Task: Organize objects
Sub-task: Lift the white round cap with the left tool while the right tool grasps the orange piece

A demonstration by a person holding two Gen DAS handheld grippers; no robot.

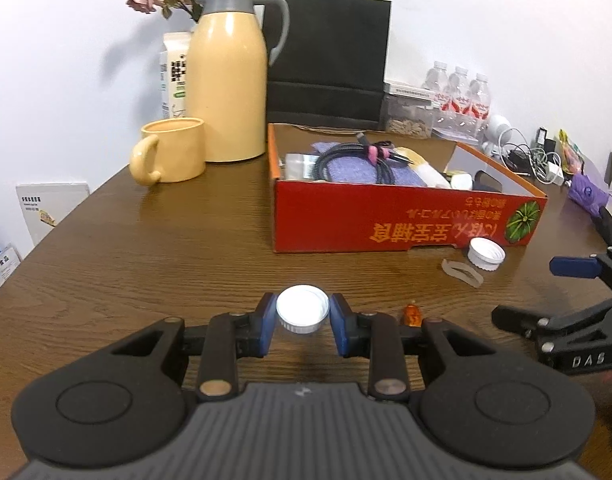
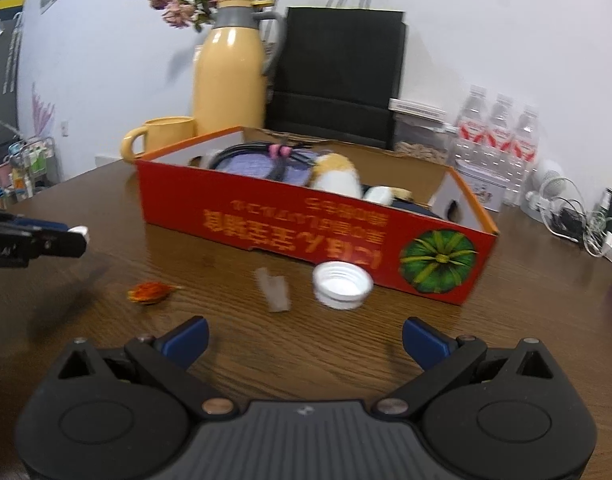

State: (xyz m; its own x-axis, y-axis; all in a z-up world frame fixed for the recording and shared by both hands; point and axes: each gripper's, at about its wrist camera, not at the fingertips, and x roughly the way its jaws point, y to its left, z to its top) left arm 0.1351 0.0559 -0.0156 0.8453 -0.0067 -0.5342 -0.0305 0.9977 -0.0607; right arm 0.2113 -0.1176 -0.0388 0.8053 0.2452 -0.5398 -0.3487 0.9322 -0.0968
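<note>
My left gripper is shut on a small white bottle cap, held just above the wooden table; it also shows at the left edge of the right wrist view. My right gripper is open and empty, low over the table. In front of it lie a larger white cap, a clear plastic ring strip and an orange wrapped candy. The red cardboard box behind them holds a coiled cable, a purple cloth and other items.
A yellow thermos and yellow mug stand left of the box. A black paper bag, water bottles and tangled chargers sit behind and to the right. The second cap, strip and candy lie near the box front.
</note>
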